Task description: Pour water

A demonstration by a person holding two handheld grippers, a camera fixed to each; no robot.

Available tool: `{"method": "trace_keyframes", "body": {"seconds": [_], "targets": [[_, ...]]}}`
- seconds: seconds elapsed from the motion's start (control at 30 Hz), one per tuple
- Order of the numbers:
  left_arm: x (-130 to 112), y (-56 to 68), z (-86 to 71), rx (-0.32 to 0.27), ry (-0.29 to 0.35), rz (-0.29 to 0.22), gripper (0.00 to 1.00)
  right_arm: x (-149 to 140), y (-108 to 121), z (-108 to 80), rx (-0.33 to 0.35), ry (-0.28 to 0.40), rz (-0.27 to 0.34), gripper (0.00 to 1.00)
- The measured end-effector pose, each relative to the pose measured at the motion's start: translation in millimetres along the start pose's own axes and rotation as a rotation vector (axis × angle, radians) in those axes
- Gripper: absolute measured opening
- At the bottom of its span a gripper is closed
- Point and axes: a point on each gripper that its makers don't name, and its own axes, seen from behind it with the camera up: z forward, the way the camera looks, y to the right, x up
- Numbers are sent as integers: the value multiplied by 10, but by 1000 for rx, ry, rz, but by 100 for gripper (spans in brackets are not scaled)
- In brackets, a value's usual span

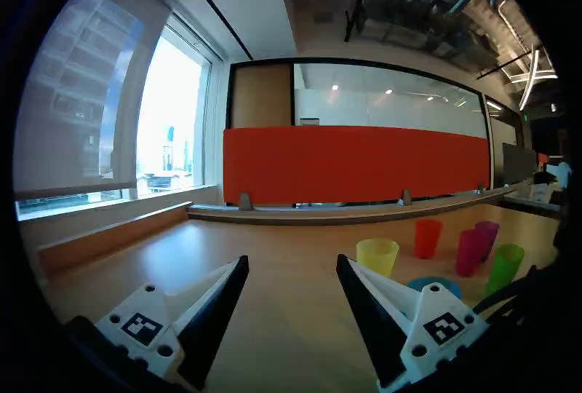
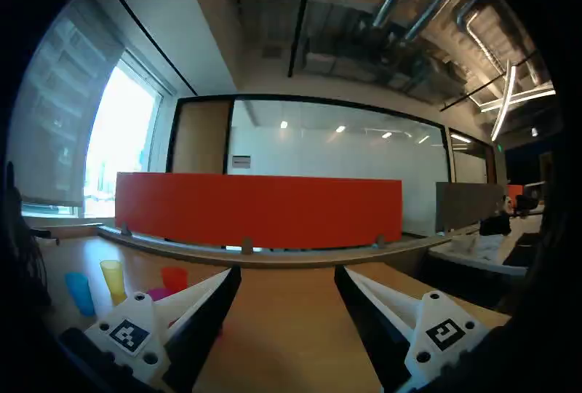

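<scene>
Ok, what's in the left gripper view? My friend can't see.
The left gripper is open and empty over a table. Right of it stand a yellow cup, red cup, pink cup, purple cup, green cup and blue cup, before an orange screen.

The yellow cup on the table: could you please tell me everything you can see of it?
The yellow cup is a see-through, plastic-looking tumbler, wider at the rim than lower down. It stands upright, mouth up, on the wooden table, with a red cup standing apart behind it. Nothing seems to touch it. I cannot tell whether it holds water.
</scene>
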Motion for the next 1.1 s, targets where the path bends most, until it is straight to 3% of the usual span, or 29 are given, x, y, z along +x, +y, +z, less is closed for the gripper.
{"method": "trace_keyframes", "body": {"seconds": [0.2, 0.37, 1.1], "targets": [[-1, 2, 3, 0, 0, 0, 89, -123, -117, 80, 34, 1, 41, 99], [1, 5, 1, 0, 0, 0, 89, -278, -97, 167, 24, -29, 69, 99], [2, 1, 2, 0, 0, 0, 89, -681, -144, 340, 23, -81, 60, 100]]}}
